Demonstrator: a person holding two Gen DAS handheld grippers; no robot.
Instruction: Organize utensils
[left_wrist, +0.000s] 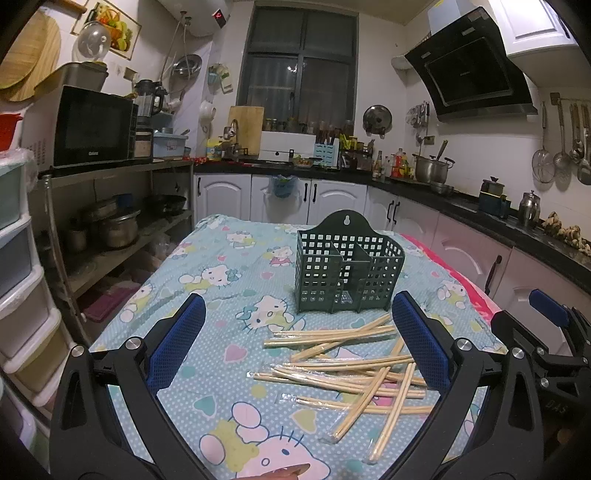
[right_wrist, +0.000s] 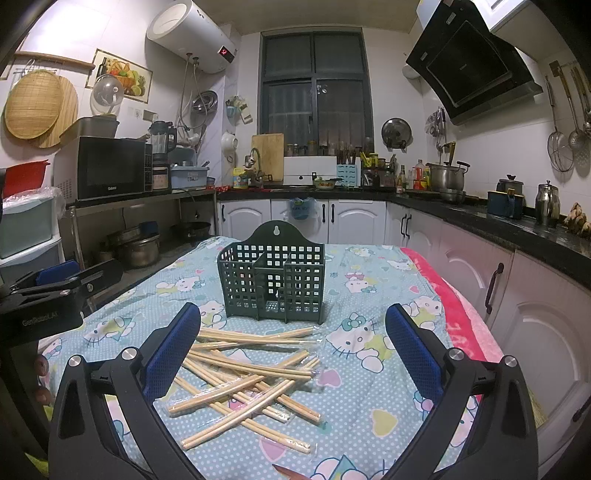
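plastic-wrapped pale wooden chopsticks (right_wrist: 243, 380) lie crisscrossed before green lattice holder (right_wrist: 271, 277).

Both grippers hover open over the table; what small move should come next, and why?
Probably lower the open right gripper onto one pair from the pile of plastic-wrapped wooden chopsticks. The dark green perforated plastic utensil holder behind the pile looks empty, and the left gripper holds nothing.

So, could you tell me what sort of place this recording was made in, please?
A lived-in home kitchen, almost certainly: a range hood hangs over the black countertop, a microwave sits on a metal rack, and ladles hang on the wall. The work surface is a table under a cartoon-cat cloth.
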